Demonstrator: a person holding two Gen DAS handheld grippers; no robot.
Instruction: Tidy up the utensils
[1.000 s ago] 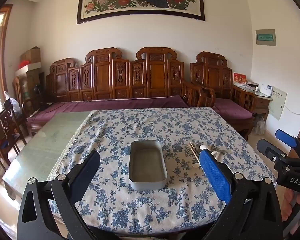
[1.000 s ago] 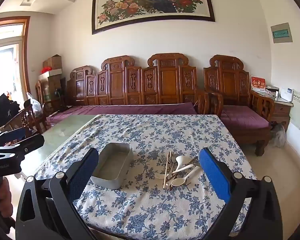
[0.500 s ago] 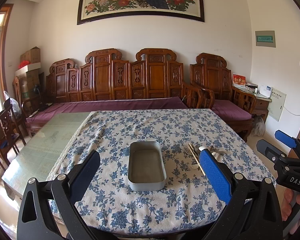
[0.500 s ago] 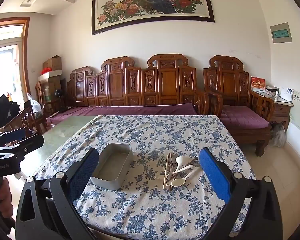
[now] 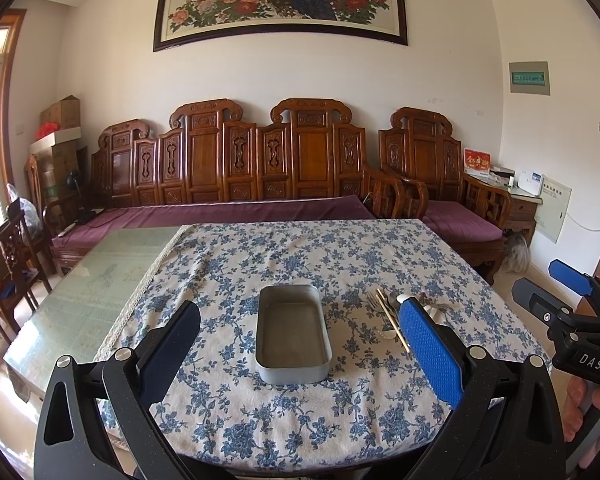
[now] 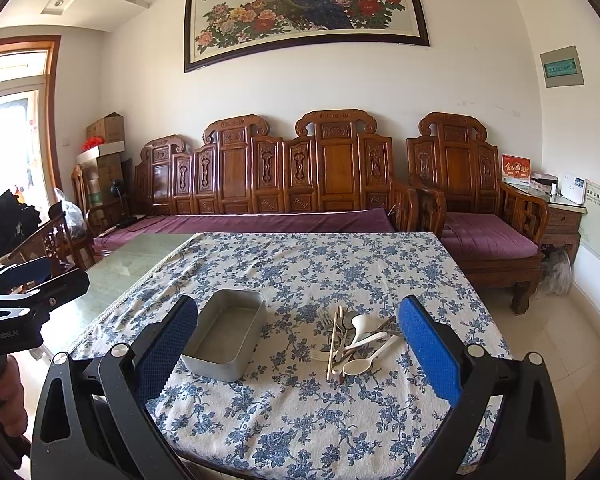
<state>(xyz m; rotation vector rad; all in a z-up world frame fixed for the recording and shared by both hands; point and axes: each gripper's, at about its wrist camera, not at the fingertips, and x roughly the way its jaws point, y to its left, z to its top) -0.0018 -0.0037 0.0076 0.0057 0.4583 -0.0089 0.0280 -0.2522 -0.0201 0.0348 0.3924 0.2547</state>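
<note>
An empty grey metal tin [image 5: 293,338] [image 6: 225,332] lies lengthwise on the blue-flowered tablecloth [image 5: 300,264]. To its right lies a heap of utensils [image 6: 352,338] [image 5: 388,312]: white spoons, metal forks and spoons, wooden chopsticks. My left gripper [image 5: 300,354] hovers open above the near table edge, facing the tin, and holds nothing. My right gripper [image 6: 300,354] is open too, short of the heap, and holds nothing. Each gripper shows at the edge of the other's view, held by a hand.
The cloth covers the right part of a glass-topped table [image 5: 80,292]; its bare left part shows. Carved wooden benches with purple cushions [image 5: 236,212] stand behind the table. A wooden chair [image 5: 8,264] stands at the left.
Both views have shifted only slightly; the left wrist camera has tipped up a little. Tin and utensils lie where they were, and both grippers stay open.
</note>
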